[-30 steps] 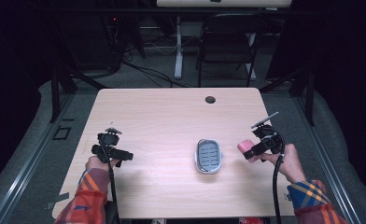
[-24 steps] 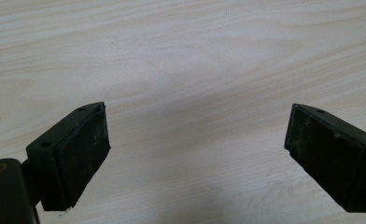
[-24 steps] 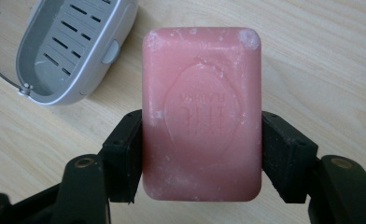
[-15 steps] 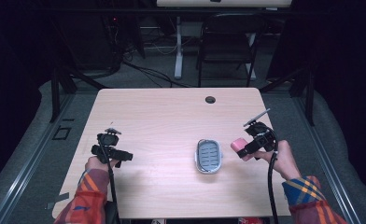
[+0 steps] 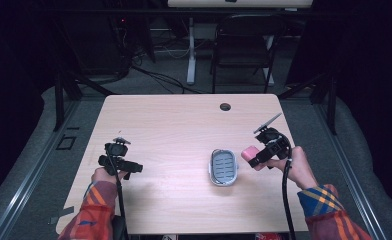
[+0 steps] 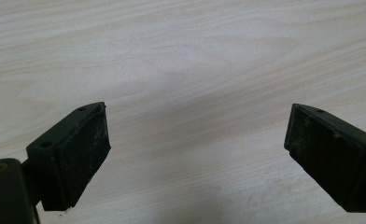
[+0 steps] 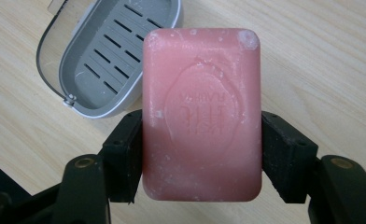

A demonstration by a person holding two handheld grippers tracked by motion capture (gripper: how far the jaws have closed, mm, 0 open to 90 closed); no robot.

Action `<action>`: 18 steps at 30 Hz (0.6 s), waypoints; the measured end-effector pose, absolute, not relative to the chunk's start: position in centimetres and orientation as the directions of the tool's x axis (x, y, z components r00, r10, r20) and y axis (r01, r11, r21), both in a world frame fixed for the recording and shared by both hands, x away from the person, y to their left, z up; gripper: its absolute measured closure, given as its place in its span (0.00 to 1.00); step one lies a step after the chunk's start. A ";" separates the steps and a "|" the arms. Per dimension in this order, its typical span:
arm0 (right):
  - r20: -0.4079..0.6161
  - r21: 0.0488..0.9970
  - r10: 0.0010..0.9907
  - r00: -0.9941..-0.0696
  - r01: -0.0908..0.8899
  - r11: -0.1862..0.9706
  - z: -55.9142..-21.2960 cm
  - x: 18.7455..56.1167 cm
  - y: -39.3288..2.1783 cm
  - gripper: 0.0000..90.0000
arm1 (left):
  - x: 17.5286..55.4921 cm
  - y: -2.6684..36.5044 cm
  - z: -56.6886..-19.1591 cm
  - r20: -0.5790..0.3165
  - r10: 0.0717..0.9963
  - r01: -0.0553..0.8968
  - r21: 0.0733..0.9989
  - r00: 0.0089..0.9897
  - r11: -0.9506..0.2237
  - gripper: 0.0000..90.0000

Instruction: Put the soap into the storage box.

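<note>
A pink bar of soap [image 7: 201, 112] with an embossed stamp sits between the two black pads [image 7: 125, 154] of my right gripper [image 7: 200, 158], which is shut on its long sides. From above, the soap [image 5: 249, 152] hangs just right of a grey slotted soap dish [image 5: 223, 167] lying on the table, with my right gripper [image 5: 254, 156] a little over the wood. The dish [image 7: 111, 56] lies beyond the soap, up and to the left. My left gripper [image 5: 134, 167] rests at the table's left side, and its jaws stand wide apart over bare wood [image 6: 197, 140].
The light wooden table [image 5: 184, 130] has a dark round cable hole [image 5: 225, 106] near its far edge. Beyond the table stand a dark chair [image 5: 244, 45] and a white desk leg [image 5: 191, 50] among floor cables. Cables trail from both grippers toward the near edge.
My right gripper has carried the soap left toward the soap dish and slightly up. The left gripper has stayed where it was.
</note>
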State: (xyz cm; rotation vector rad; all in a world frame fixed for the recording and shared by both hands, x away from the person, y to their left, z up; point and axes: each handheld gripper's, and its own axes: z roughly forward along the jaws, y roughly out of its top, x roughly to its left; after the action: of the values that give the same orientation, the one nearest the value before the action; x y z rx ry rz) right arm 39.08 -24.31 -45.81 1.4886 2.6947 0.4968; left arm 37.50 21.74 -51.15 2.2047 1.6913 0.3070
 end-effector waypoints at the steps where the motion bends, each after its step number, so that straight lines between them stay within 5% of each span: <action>1: 0.132 0.286 0.829 -0.544 0.821 0.494 -45.8 39.1 -24.3 0.41 | 37.5 21.7 -51.1 -0.037 0.963 0.889 0.396 0.266 -0.230 0.07; 18: 0.077 0.236 0.797 -0.598 0.788 0.569 -45.9 40.2 -20.5 0.41 | 37.5 21.7 -51.2 -0.039 0.962 0.888 0.396 0.271 -0.234 0.07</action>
State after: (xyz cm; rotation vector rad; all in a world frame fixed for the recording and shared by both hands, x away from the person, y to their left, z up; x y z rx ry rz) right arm 40.23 -20.45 -45.86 1.3896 2.7484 0.3842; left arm 37.51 21.75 -51.16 2.2081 1.6859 0.3030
